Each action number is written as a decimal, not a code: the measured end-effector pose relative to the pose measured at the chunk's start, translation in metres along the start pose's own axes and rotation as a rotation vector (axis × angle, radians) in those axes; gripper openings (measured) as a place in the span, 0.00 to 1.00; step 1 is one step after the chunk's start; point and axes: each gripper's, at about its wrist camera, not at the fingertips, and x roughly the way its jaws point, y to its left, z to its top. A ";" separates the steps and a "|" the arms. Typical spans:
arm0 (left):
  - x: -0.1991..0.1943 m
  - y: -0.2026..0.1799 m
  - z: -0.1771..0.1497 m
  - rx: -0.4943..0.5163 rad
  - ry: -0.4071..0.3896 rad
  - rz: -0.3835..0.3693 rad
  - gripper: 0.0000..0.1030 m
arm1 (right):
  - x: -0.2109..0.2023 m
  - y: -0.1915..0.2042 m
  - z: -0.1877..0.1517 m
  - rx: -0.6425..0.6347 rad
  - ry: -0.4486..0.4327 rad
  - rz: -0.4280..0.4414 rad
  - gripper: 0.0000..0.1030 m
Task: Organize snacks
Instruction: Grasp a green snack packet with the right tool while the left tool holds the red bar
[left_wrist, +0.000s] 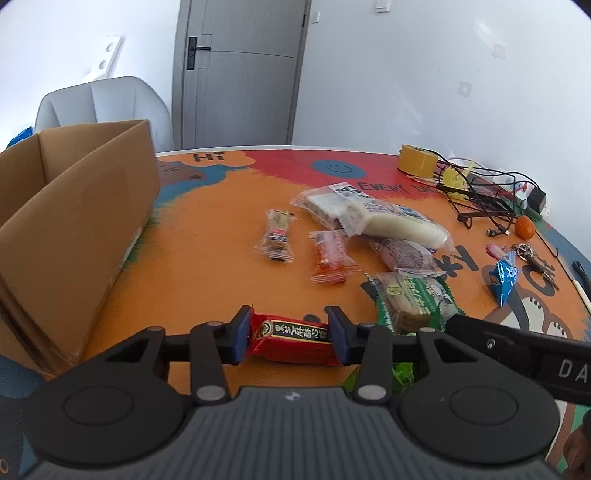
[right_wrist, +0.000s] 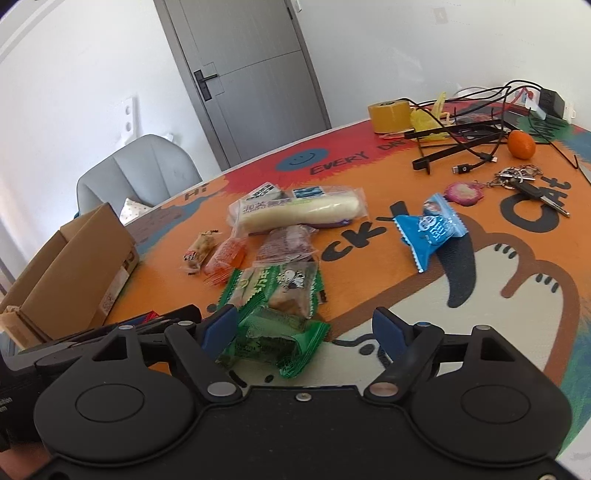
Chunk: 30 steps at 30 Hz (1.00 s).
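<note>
The left gripper (left_wrist: 290, 338) pinches a red snack bar (left_wrist: 291, 341) near the tabletop's (left_wrist: 207, 229) left edge, beside the open cardboard box (left_wrist: 74, 206) meant to receive it, while the right gripper (right_wrist: 306, 330), fingers spread, straddles a green snack packet (right_wrist: 273, 338).

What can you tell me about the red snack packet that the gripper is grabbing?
The red snack packet is a small shiny wrapper, plastic by its look, with a dark band of pale lettering and a round gold emblem at one end. It lies crosswise between the blue pads of the left gripper, which press on both its ends. Below it is the orange table mat; whether it rests on the mat or is lifted is unclear. The cardboard box stands to its left.
</note>
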 end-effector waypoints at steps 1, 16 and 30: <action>-0.002 0.003 0.000 -0.008 -0.001 0.006 0.41 | 0.001 0.001 0.000 -0.001 0.003 0.000 0.78; -0.024 0.027 -0.002 -0.055 -0.031 0.020 0.26 | 0.014 0.022 -0.007 -0.026 0.017 0.022 0.54; -0.019 0.013 -0.008 -0.009 -0.022 0.060 0.75 | 0.002 0.000 -0.006 0.022 0.014 0.015 0.36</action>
